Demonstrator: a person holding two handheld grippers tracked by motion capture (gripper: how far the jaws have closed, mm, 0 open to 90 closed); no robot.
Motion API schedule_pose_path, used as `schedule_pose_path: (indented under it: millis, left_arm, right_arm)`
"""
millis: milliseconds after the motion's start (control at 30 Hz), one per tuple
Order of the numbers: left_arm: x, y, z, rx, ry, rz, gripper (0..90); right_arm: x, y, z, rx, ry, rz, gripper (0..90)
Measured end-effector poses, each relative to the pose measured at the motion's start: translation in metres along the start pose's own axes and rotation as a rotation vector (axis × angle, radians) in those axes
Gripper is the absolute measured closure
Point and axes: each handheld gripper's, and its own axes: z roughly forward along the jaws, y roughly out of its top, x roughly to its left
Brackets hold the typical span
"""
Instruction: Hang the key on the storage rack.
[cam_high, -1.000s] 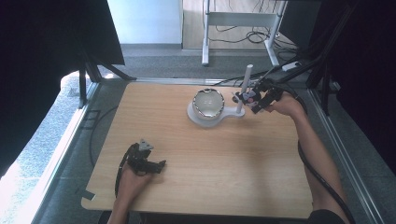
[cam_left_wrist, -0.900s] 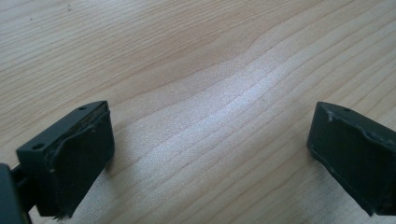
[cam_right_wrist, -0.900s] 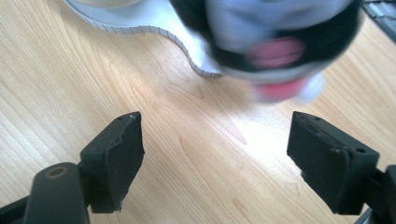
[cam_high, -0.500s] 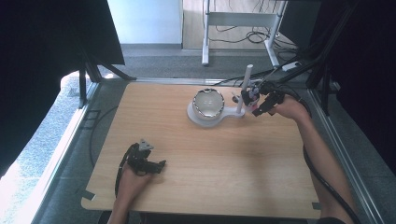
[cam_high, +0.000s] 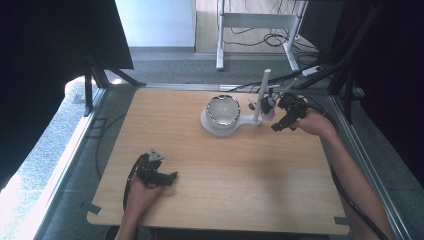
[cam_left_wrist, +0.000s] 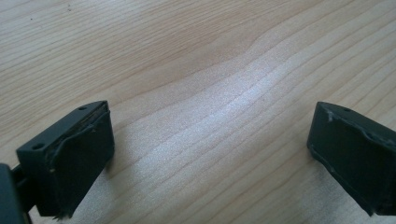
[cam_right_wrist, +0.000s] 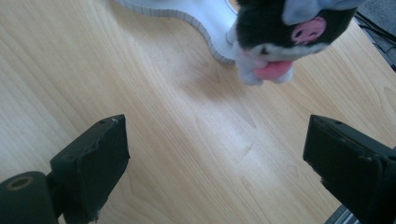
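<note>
- Plush toy (cam_right_wrist: 275, 35), black and white with a pink patch and a pink tongue-like part, sits at the far right of the tabletop (cam_high: 225, 175), at about 2 o'clock from the tabletop's middle in the high view.
- Nearest the person, at about 7 o'clock, the left hand (cam_high: 140, 192) rests on the tabletop holding the left gripper (cam_high: 167, 177), its jaws pointing toward 3 o'clock.
- In the left gripper view the two black jaws stand wide apart, with bare wood grain between them and nothing held.
- A black cable loops from that gripper back along the near-left edge of the tabletop.
- Farther off, at about 2 o'clock, the right hand (cam_high: 312, 122) holds the right gripper (cam_high: 280, 125) just beside the toy.
- In the right gripper view (cam_right_wrist: 215, 154) the jaws are wide apart and hold nothing; the toy hangs just beyond them, toward 12 o'clock, apart from both jaws.
- The toy touches the narrow end of a white stand base (cam_high: 245, 122).
- A white post (cam_high: 261, 95) rises upright from that narrow end, right beside the toy.
- On the round end of the base, toward 9 o'clock from the post, sits a shiny round bowl (cam_high: 223, 110) with a bright rim.
- Beyond the tabletop's far edge, cables lie on the grey floor under a white frame (cam_high: 255, 22).
</note>
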Motion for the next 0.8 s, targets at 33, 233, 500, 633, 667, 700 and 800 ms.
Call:
schedule_pose_path:
  millis: [33,233,500,633,667,700,800]
  left_arm:
    - [0.0,0.0,0.0,0.001,0.002,0.0,0.5]
    - [0.0,0.0,0.0,0.0,0.001,0.002,0.6]
    - [0.0,0.0,0.0,-0.003,0.001,-0.001,0.6]
    - [0.0,0.0,0.0,-0.002,0.001,0.0,0.5]
    - [0.0,0.0,0.0,0.0,0.001,0.002,0.5]
    - [0.0,0.0,0.0,0.0,0.0,0.002,0.5]
    - [0.0,0.0,0.0,-0.003,0.0,-0.002,0.5]
  right_arm:
    - [0.003,-0.003,-0.002,-0.001,0.0,0.002,7.1]
    - [0.011,-0.01,-0.009,-0.02,0.002,0.0,7.9]
    - [0.022,-0.02,-0.017,-0.043,-0.005,-0.011,8.7]
    - [0.026,-0.027,-0.021,-0.056,-0.005,-0.012,8.7]
    - [0.026,-0.028,-0.022,-0.059,-0.006,-0.011,8.7]
    - [0.027,-0.03,-0.023,-0.062,-0.008,-0.011,8.7]
    - [0.029,-0.036,-0.026,-0.069,-0.01,-0.011,8.8]
